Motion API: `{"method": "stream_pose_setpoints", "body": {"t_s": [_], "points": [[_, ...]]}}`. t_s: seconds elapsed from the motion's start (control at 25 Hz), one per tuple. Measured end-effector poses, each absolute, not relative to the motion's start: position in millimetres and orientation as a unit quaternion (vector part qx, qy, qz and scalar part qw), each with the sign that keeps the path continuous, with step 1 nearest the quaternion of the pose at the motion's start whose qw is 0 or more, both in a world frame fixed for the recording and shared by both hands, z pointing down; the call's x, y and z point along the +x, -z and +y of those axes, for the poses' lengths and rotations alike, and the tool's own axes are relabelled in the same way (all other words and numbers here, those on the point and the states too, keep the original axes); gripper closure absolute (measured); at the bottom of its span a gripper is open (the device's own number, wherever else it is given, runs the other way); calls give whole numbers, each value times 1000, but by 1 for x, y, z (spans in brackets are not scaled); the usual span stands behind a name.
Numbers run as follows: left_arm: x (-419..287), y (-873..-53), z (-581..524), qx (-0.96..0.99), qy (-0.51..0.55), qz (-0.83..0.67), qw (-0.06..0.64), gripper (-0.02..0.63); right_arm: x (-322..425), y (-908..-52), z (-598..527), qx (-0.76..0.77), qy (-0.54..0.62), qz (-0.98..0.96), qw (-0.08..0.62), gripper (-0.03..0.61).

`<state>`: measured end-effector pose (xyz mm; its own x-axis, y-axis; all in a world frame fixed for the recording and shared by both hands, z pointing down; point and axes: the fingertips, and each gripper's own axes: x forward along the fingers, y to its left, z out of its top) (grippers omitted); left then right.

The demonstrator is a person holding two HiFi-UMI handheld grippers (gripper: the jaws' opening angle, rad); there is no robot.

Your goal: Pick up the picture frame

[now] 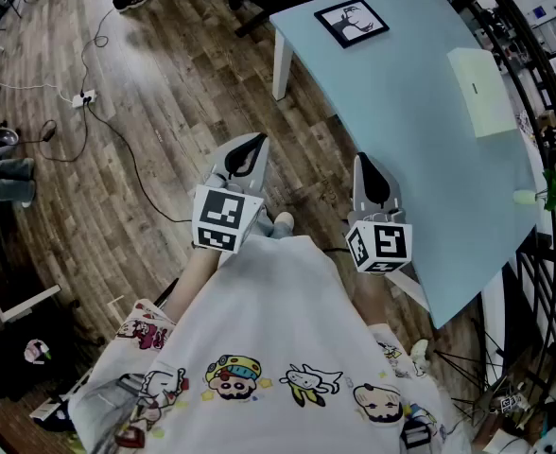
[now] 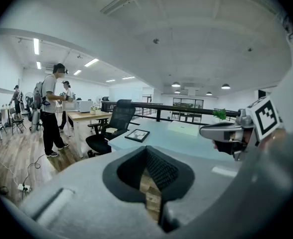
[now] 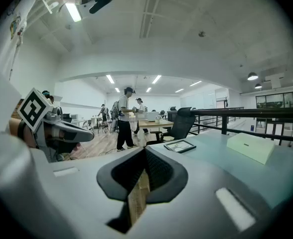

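Note:
A black picture frame (image 1: 352, 22) lies flat near the far corner of the pale blue table (image 1: 420, 130); it also shows in the left gripper view (image 2: 137, 135) and the right gripper view (image 3: 180, 145). My left gripper (image 1: 253, 140) hangs over the wooden floor, well short of the table, shut and empty. My right gripper (image 1: 367, 162) is beside it at the table's near edge, also shut with nothing in it. Both point toward the table. Each gripper appears in the other's view: the right gripper (image 2: 206, 131) and the left gripper (image 3: 89, 136).
A white box (image 1: 481, 90) lies on the table right of the frame. A black railing (image 1: 533, 55) runs behind the table, with a small green plant (image 1: 554, 192). Cables and a power strip (image 1: 84, 97) lie on the floor at left. An office chair (image 2: 111, 128) and people (image 2: 51, 108) stand beyond.

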<state>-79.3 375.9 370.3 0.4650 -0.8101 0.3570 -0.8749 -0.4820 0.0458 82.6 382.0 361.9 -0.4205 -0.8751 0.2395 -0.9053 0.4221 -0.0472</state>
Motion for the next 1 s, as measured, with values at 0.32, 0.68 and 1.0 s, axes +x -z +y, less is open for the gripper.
{"method": "stream_pose_setpoints", "body": {"t_s": [0.32,0.68,1.0], "points": [[-74,-367,398,838,-130,-518,114,615,103,-359,402,534,-87,-838,77,571],[-67,-367,409,831,-128,-530,116,598,102,-360,410,511,-93,-852,72,540],[-77,-369,391,829,-121,-533,119,583,88,-358,390,499,-91,-859,70,524]]}}
